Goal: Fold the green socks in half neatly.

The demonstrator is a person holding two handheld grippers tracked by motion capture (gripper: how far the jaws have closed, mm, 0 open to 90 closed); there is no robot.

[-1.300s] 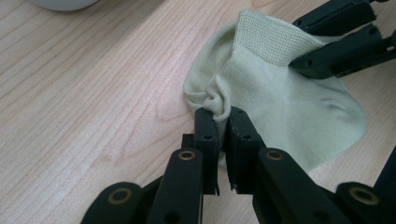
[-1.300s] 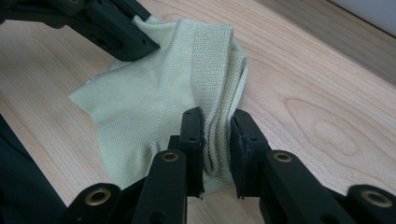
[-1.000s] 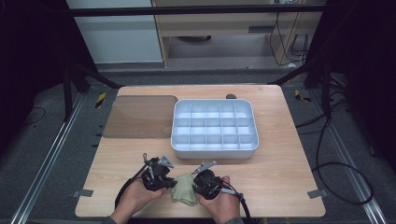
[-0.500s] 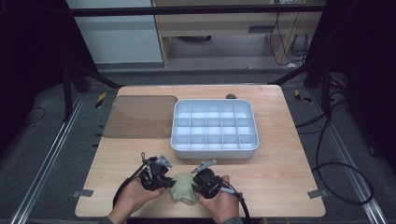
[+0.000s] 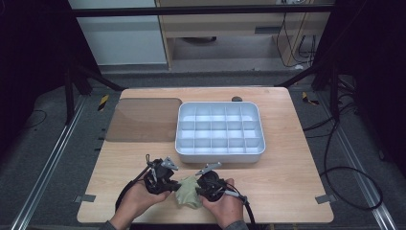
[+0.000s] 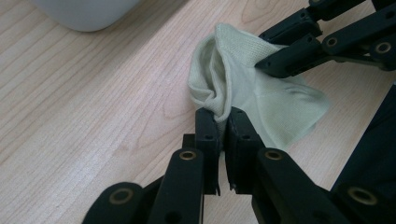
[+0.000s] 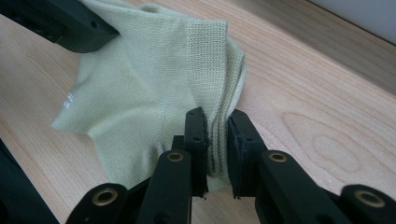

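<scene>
On the high view the left hand [image 5: 136,199] holds the left gripper [image 5: 168,184] at the near edge of the wooden table [image 5: 287,182], and just to its right, between it and the right gripper [image 5: 203,187], lies a pale green sock [image 5: 188,192], bunched, with the right hand [image 5: 225,208] behind the second tool. From up there the jaws are too small to read; the gripper views settle it. In the left gripper view the left gripper [image 6: 224,122] has its two black jaws pressed together on a fold at the sock's [image 6: 243,88] near edge, the cloth rising ahead of the tips and spreading to their right, where the other gripper's [image 6: 266,63] jaws come in from the upper right and meet the fabric. In the right gripper view the right gripper [image 7: 216,122] is clamped on the ribbed cuff, several layers of knit squeezed between the jaws; the rest of the sock [image 7: 140,84] fans out ahead and to the left of the tips, toward the other tool's black jaw [image 7: 100,30] at the upper left. This view also shows small white lettering on the cloth, too blurred to read. Beyond both grippers on the high view stands a white compartment tray [image 5: 220,153], and to its left a brown mat [image 5: 143,120]; the left gripper view cuts the tray [image 6: 84,11] down to a rounded corner. A small dark object [image 5: 236,99] beyond the tray is too small to make out.
</scene>
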